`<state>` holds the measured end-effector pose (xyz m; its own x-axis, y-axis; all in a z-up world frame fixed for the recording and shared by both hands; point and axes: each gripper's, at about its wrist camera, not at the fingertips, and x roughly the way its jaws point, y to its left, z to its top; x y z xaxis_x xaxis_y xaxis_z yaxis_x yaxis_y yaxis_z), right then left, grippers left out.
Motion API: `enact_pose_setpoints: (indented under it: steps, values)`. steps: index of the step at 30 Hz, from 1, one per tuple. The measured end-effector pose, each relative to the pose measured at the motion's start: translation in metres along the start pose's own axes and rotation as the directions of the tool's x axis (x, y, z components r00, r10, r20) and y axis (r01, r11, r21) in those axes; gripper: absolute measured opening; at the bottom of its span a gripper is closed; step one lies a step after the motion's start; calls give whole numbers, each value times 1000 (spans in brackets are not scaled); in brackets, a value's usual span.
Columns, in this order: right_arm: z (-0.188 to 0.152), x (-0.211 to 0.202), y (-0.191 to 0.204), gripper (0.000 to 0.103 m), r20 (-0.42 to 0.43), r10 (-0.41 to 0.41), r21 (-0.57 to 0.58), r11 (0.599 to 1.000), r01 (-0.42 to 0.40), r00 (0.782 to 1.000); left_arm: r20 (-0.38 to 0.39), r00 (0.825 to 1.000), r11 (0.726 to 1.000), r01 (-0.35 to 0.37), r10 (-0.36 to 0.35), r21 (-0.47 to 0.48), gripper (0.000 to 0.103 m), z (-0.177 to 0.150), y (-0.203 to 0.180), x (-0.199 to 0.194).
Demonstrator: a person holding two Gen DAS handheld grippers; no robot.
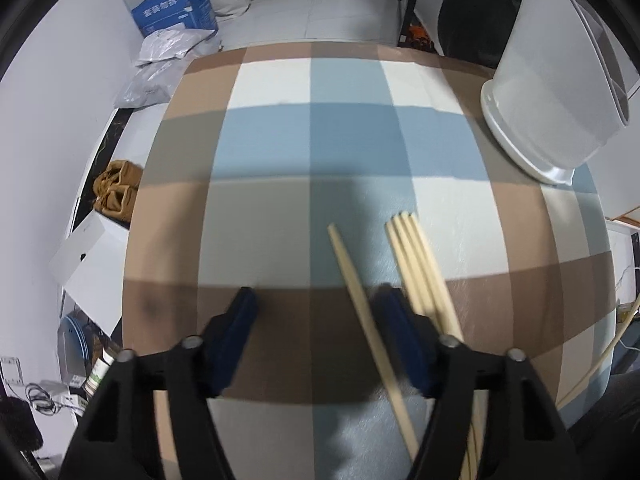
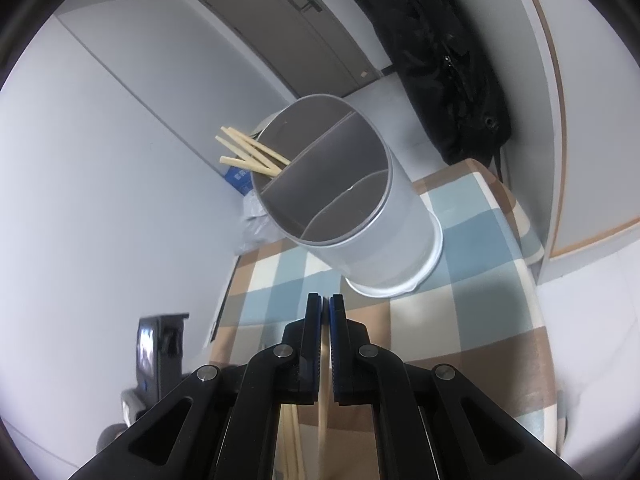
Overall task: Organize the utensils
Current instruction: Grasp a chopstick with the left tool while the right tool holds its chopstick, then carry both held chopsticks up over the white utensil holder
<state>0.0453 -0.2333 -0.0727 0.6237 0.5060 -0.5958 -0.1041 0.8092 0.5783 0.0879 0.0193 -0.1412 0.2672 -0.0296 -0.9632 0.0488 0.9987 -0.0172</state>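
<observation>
A single wooden chopstick (image 1: 360, 308) lies on the checked tablecloth (image 1: 280, 216) between the jaws of my left gripper (image 1: 316, 304), close to the right finger. The jaws stand apart and do not press on it. Several more chopsticks (image 1: 420, 268) lie bundled just right of that finger. The white divided holder (image 1: 560, 100) stands at the table's far right. In the right wrist view the holder (image 2: 340, 200) is straight ahead, with several chopsticks (image 2: 248, 152) leaning in its far compartment. My right gripper (image 2: 325, 308) is shut, with a thin chopstick (image 2: 323, 392) running back between its pads.
A blue box (image 1: 176, 8) and plastic bags (image 1: 160, 56) lie on the floor beyond the table's left edge. A black bag (image 2: 440, 60) hangs by the wall behind the holder. Part of the left hand's black device (image 2: 156, 348) shows at lower left.
</observation>
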Motion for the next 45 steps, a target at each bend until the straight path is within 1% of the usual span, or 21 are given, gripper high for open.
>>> enact_pose_setpoints:
  steps: [2, 4, 6, 8, 9, 11, 13, 14, 16, 17, 20, 23, 27, 29, 31, 33, 36, 38, 42, 45]
  values:
    - [1, 0, 0, 3, 0, -1, -1, 1000, 1, 1000, -6, 1000, 1000, -2, 2, -7, 50, 3, 2, 2]
    - [2, 2, -2, 3, -4, 1, 3, 1000, -1, 1000, -6, 1000, 1000, 2, -2, -12, 42, 5, 2, 2]
    - [3, 4, -2, 3, -10, -5, 5, 1000, 5, 1000, 0, 1000, 999, 5, -5, -31, 25, 7, 4, 2]
    - [4, 5, -3, 3, -13, -8, 7, 1000, 9, 1000, 5, 1000, 998, 1, 0, -65, 18, 9, 3, 1]
    - [5, 5, -4, 3, -14, -9, 10, 1000, 9, 1000, 9, 1000, 997, 0, 0, -71, 11, 9, 2, 1]
    - [7, 5, -5, 3, -14, -9, 15, 1000, 9, 1000, 17, 1000, 996, 6, -4, -84, 3, 9, 2, 1]
    - [8, 5, -5, 3, -13, -8, 20, 1000, 8, 1000, 20, 1000, 995, 13, -11, -100, 3, 9, 0, 0]
    - [9, 4, -4, 3, -12, -6, 21, 1000, 6, 1000, 19, 999, 994, 29, -27, -107, 2, 10, 1, 0]
    - [11, 3, -1, 3, -6, -5, 16, 1000, 5, 1000, 14, 997, 988, 83, -82, -127, 1, 12, 1, -2]
    - [11, 3, 1, 3, 0, -10, 12, 1000, 10, 1000, 23, 996, 987, 88, -86, -131, 1, 13, 1, -4]
    - [9, 2, 5, 3, 12, -36, 4, 999, 36, 999, 98, 989, 985, 120, -108, -122, 1, 11, -3, -22]
    - [3, 0, 11, 3, 24, -38, -17, 999, 39, 999, 186, 972, 982, 163, -143, -99, 0, 4, -7, -48]
    - [-5, -7, 22, 3, 57, -39, -74, 996, 43, 998, 300, 938, 979, 195, -171, -53, 0, -9, -10, -85]
    - [-10, -12, 32, 3, 87, -47, -127, 990, 58, 995, 340, 923, 979, 203, -180, -32, 0, -18, -11, -101]
    - [-14, -16, 41, 3, 117, -47, -175, 982, 67, 992, 360, 917, 982, 190, -172, -15, 0, -22, -14, -110]
    - [-19, -21, 50, 3, 152, -43, -219, 973, 76, 987, 379, 907, 980, 198, -186, 5, 0, -27, -17, -119]
    - [-25, -27, 62, 3, 204, -36, -268, 959, 91, 978, 398, 897, 979, 204, -193, 17, 0, -29, -15, -125]
    - [-28, -31, 67, 3, 233, -24, -285, 954, 92, 972, 419, 886, 977, 211, -199, 17, 0, -33, -13, -131]
    - [-34, -35, 72, 3, 255, -27, -297, 949, 105, 966, 430, 879, 975, 219, -207, 21, 0, -33, -8, -138]
    - [-37, -38, 73, 3, 267, -27, -297, 949, 108, 963, 446, 870, 975, 217, -212, 39, 0, -35, -10, -145]
